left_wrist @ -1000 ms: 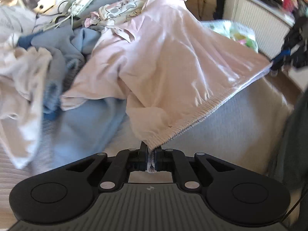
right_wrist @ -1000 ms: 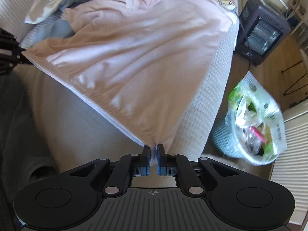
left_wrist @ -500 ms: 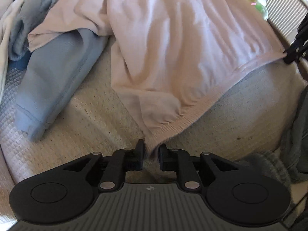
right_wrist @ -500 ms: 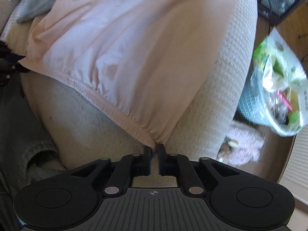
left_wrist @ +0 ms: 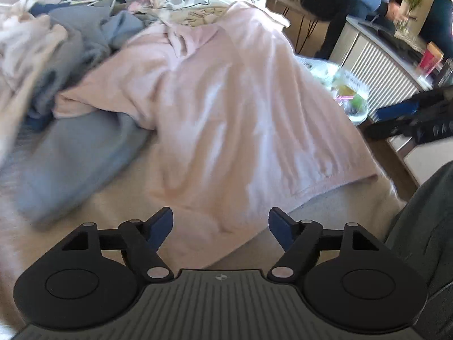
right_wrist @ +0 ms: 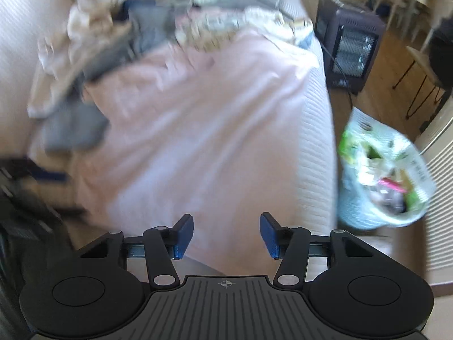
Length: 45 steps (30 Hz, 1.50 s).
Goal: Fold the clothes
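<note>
Step in hand: letting go after laying the garment out. The pale pink soft-knit garment with a ribbed hem [left_wrist: 226, 119] lies spread flat on the cream textured bed cover [left_wrist: 325, 212], hem edge toward the camera.

Left gripper [left_wrist: 220, 221]: jaws apart and opening. Nothing pinched. The hem corner lies just ahead of and below the gap, and neither blue pad presses on it.

Right gripper [right_wrist: 226, 232]: jaws apart and opening, not as wide as the left. Pink cloth sits under and ahead of the gap, with no pad contact that I can see. In the left wrist view it shows as a dark shape [left_wrist: 410, 121] off the garment's right edge.

Beyond the left jaws, up and to the left: a grey-blue sweatshirt [left_wrist: 76, 153] overlapping the pink garment's left side, plus a heap of unfolded laundry [left_wrist: 56, 28] behind it. Right of the right jaws: a plastic bag of rubbish in a pale basket [right_wrist: 382, 170] on the floor, clear of the work.

Next move, my read: pick fold points. Likely a sleeve or side edge each, ahead of the jaws, then carry inward. The left side needs care, since the sleeve is tucked against the grey-blue sweatshirt and it would be easy to pinch both layers. Both frames are blurred, so the exact sleeve position is unclear.
</note>
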{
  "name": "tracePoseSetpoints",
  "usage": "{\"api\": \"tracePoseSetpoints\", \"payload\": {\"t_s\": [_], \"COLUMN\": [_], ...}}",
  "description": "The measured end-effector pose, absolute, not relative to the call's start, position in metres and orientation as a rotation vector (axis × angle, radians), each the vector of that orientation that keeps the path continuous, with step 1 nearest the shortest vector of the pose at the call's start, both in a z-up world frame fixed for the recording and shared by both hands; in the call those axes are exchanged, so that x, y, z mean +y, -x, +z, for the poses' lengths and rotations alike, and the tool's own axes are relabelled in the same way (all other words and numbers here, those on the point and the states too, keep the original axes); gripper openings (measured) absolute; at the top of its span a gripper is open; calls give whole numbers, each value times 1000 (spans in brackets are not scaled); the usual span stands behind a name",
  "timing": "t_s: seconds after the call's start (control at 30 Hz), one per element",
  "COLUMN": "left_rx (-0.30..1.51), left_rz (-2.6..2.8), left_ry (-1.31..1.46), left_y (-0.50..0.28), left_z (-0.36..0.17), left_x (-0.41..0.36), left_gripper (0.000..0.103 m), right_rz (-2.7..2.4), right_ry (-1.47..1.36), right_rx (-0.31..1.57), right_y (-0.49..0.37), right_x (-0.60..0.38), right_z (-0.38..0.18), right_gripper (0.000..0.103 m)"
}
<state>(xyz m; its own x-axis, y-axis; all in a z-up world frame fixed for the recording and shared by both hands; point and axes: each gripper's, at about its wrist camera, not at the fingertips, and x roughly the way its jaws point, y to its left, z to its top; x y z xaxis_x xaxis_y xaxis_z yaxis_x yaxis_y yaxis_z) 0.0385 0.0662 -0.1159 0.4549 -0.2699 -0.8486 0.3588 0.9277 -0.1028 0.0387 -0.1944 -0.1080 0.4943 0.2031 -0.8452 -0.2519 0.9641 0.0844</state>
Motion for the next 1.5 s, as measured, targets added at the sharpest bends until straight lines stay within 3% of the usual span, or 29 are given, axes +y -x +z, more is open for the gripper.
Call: {"api": "tracePoseSetpoints", "payload": {"t_s": [0.2, 0.37, 0.5, 0.67, 0.77, 1.5], "left_rx": [1027, 1044, 1063, 1097, 1111, 1108], "left_rz": [-309, -287, -266, -295, -288, -257], "left_ry": [-43, -78, -59, -21, -24, -19], "left_y": [-41, -35, -37, -45, -49, -52], "left_z": [-146, -160, -165, -171, -175, -180], "left_x": [51, 44, 46, 45, 42, 29], "left_gripper": [72, 75, 82, 103, 103, 103], "right_rz": [107, 83, 25, 8, 16, -9], "right_ry": [67, -107, -45, -48, -36, -40], "right_rx": [904, 929, 970, 1002, 1003, 995], "right_y": [-18, -18, -12, -15, -14, -12], "right_x": [-161, -162, -155, -154, -151, -152], "right_z": [-143, -164, -178, -184, -186, -188], "right_gripper": [53, 53, 53, 74, 81, 82]}}
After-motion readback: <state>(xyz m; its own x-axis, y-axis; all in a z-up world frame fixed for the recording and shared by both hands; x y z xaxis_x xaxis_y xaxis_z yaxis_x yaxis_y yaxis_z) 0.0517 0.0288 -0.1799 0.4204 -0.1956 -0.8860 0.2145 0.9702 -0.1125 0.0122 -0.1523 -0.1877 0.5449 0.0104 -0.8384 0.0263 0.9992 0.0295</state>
